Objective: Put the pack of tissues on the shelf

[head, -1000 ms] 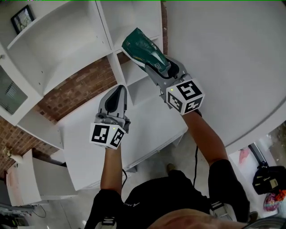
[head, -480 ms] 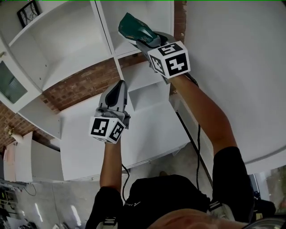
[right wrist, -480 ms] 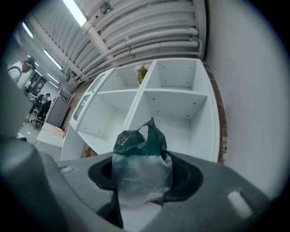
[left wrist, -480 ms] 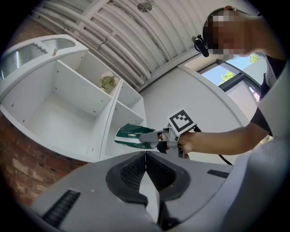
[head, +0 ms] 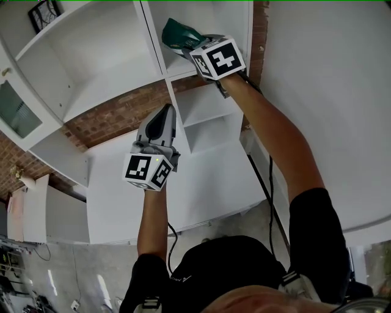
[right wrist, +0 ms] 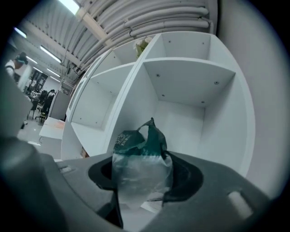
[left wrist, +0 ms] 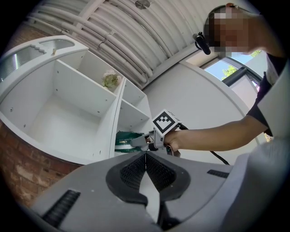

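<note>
The pack of tissues (right wrist: 141, 158) is green on top with a clear plastic lower part, and my right gripper (right wrist: 142, 181) is shut on it. In the head view the pack of tissues (head: 177, 32) pokes out ahead of the right gripper (head: 186, 44) at the mouth of a white shelf compartment (head: 201, 24). From the left gripper view the pack of tissues (left wrist: 127, 139) hangs beside the shelf's upright divider (left wrist: 114, 122). My left gripper (head: 162, 119) is shut and empty, held lower and left of the right one, its jaws meeting in front of the left gripper (left wrist: 145, 156) camera.
The white shelf unit (head: 91, 67) has several open compartments over a brick wall (head: 116, 116). A framed picture (head: 44, 13) stands on an upper left shelf and a small plant (left wrist: 110, 80) on another. A white curved wall (head: 330, 92) rises to the right.
My right gripper has carried the pack of tissues up and away toward the shelf compartment. The left gripper has risen slightly and stayed shut.
</note>
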The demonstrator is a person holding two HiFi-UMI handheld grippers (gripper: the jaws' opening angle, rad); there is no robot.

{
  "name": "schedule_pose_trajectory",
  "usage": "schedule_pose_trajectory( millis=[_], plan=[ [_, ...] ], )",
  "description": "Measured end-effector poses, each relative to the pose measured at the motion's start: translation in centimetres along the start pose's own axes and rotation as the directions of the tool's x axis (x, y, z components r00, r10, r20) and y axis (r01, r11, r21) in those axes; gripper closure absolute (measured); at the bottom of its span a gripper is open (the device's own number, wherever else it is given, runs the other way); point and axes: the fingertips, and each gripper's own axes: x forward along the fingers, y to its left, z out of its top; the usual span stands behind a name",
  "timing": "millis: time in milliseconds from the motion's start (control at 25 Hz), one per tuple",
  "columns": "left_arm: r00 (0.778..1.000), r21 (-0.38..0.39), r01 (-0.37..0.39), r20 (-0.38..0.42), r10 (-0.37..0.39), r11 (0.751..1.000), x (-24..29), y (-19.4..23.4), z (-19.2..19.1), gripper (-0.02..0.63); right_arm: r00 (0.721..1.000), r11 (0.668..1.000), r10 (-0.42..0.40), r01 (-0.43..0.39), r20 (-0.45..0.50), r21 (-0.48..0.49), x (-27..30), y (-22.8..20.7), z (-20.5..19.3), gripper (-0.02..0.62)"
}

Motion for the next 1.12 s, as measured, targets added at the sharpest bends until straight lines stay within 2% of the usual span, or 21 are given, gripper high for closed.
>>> schedule_pose_trajectory(
  millis=[320, 600, 880, 1120],
  plan=[
    [1.000, -0.005, -0.010, -0.002, 0.010, 1.000, 0.1, 1.5, -0.4, 0.606, 0.995, 0.999, 0.023, -0.020, -0.099, 0.027, 3.6, 0.2, -0.7, 0.353],
    [1.000, -0.024, -0.010, -0.006, 0.010, 1.000, 0.0, 2.0, -1.1, 0.606, 0.988, 0.998, 0.056, -0.050, -0.145, 0.044, 5.7, 1.2, -1.3, 0.326],
    [1.000, -0.025, -0.012, -0.017, 0.011, 1.000, -0.1, 2.6, -1.8, 0.606, 0.998, 0.996, 0.055, -0.053, -0.033, 0.075, 4.7, 0.7, -0.2, 0.236],
    [1.000, -0.017, 0.005, -0.022, -0.006, 1.000, 0.3, 2.0, -1.9, 0.606, 0.997, 0.990, 0.055, -0.062, 0.060, 0.129, 1.8, -0.1, 0.5, 0.221]
  ],
)
